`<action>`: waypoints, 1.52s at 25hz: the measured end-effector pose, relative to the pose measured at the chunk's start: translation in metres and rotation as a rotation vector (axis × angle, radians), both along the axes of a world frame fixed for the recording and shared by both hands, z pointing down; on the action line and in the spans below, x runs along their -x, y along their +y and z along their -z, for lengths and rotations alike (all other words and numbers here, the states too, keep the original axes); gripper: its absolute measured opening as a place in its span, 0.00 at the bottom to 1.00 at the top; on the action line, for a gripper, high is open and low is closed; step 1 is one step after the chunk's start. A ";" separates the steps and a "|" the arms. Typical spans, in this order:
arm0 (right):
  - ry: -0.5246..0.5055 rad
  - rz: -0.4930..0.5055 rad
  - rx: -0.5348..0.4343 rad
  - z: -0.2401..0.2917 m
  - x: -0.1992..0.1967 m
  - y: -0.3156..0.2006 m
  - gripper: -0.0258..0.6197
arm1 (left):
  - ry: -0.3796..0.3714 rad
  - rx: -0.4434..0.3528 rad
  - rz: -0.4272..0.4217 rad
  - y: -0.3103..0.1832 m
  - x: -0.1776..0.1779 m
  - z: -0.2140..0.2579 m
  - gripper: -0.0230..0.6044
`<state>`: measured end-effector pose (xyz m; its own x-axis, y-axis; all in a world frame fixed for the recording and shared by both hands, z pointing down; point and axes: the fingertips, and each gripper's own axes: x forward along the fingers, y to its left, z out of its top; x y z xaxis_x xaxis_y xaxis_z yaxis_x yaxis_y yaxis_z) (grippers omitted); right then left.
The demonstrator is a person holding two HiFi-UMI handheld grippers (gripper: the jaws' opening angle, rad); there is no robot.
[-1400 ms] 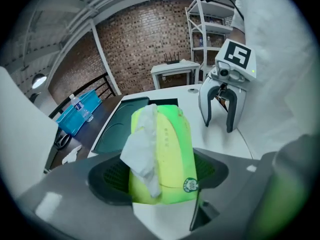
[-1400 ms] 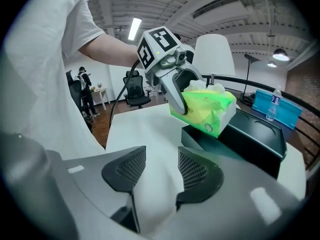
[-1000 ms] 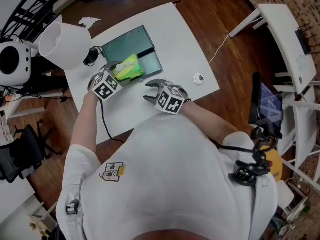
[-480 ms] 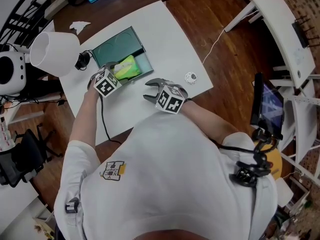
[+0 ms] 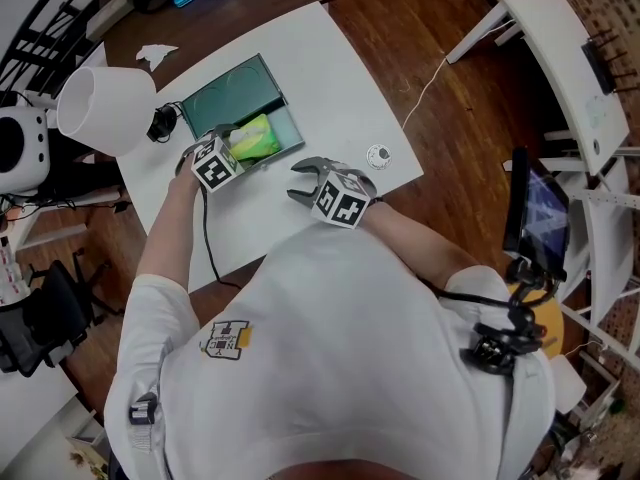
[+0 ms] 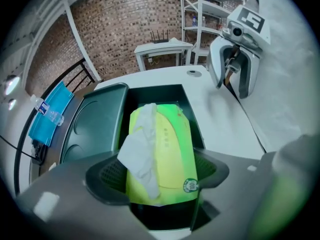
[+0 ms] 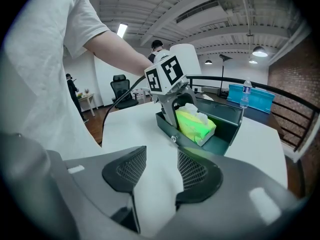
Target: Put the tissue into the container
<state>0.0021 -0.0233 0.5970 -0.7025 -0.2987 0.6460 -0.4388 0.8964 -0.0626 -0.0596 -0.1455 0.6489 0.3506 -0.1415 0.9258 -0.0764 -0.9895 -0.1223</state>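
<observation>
Dark wooden floor (image 5: 420, 28) surrounds the white worktop (image 5: 330, 88); a brick wall (image 6: 125, 19) stands behind metal shelving (image 6: 212, 5); a ceiling light (image 7: 122, 30) glows above a black office chair (image 7: 119, 82).

My tissue pack (image 6: 165, 149) is a soft lime-green packet with a crumpled white tissue (image 6: 140, 154) poking out of its top. It lies lengthwise inside the container (image 5: 293, 128), top face up and rising above the near wall, with my left gripper (image 5: 225, 148) clamped on its two long sides. The container is a dark green box on the left half of the table. Its hinged lid (image 5: 228, 92) is open and lies flat beside it.
</observation>
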 end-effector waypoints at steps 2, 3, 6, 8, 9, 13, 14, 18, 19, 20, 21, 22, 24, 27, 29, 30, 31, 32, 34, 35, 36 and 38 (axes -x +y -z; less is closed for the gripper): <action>-0.001 -0.003 -0.001 0.001 0.000 -0.001 0.33 | 0.007 0.013 -0.005 0.003 0.000 -0.001 0.60; -0.001 -0.004 -0.001 0.001 0.000 -0.001 0.33 | 0.011 0.019 -0.007 0.003 -0.001 -0.001 0.62; 0.001 -0.005 -0.001 0.001 0.001 -0.003 0.33 | 0.022 0.015 -0.013 0.004 -0.001 0.002 0.63; 0.002 -0.004 -0.001 0.000 0.002 -0.003 0.33 | 0.036 -0.004 -0.013 0.002 -0.002 0.005 0.65; 0.002 -0.004 0.000 0.000 0.002 -0.002 0.33 | 0.048 -0.014 -0.009 0.002 -0.003 0.007 0.67; 0.005 -0.004 0.003 -0.002 0.003 -0.003 0.33 | 0.100 -0.042 0.006 -0.002 -0.004 0.017 0.73; 0.005 -0.004 0.003 -0.002 0.004 -0.003 0.33 | 0.109 -0.047 0.010 -0.003 -0.003 0.019 0.74; 0.004 0.002 0.002 -0.002 0.006 -0.004 0.33 | 0.140 -0.072 0.026 -0.005 0.000 0.030 0.74; 0.004 0.003 0.001 -0.003 0.007 -0.004 0.33 | 0.148 -0.079 0.032 -0.006 0.000 0.033 0.74; 0.004 0.004 0.001 -0.003 0.007 -0.004 0.33 | 0.155 -0.084 0.038 -0.007 0.001 0.036 0.74; 0.004 0.005 0.002 -0.003 0.008 -0.004 0.33 | 0.161 -0.089 0.043 -0.007 0.002 0.038 0.74; 0.004 0.006 0.002 -0.003 0.008 -0.005 0.33 | 0.165 -0.093 0.048 -0.007 0.003 0.041 0.74; 0.002 0.006 0.004 -0.002 0.009 -0.005 0.33 | 0.175 -0.104 0.053 -0.008 0.004 0.047 0.74; -0.001 0.012 0.005 -0.001 0.012 -0.005 0.33 | 0.195 -0.141 0.065 -0.009 0.006 0.060 0.74; -0.003 0.017 0.005 -0.001 0.013 -0.005 0.33 | 0.220 -0.170 0.083 -0.010 0.008 0.072 0.74; -0.005 0.018 0.005 0.000 0.013 -0.006 0.33 | 0.238 -0.185 0.095 -0.009 0.009 0.078 0.74; -0.008 0.017 0.005 -0.001 0.013 -0.006 0.33 | 0.261 -0.200 0.108 -0.008 0.010 0.085 0.73; -0.010 0.014 0.005 -0.001 0.013 -0.006 0.33 | 0.286 -0.217 0.122 -0.007 0.010 0.091 0.70; -0.015 0.012 0.007 -0.002 0.014 -0.007 0.33 | 0.337 -0.255 0.159 -0.004 0.014 0.103 0.64; -0.017 0.012 0.008 -0.002 0.015 -0.007 0.33 | 0.365 -0.274 0.182 -0.002 0.016 0.109 0.63; -0.020 0.012 0.008 -0.002 0.015 -0.007 0.33 | 0.396 -0.293 0.209 -0.001 0.019 0.115 0.59; -0.024 0.007 0.010 -0.002 0.015 -0.007 0.32 | 0.470 -0.321 0.281 0.004 0.024 0.127 0.52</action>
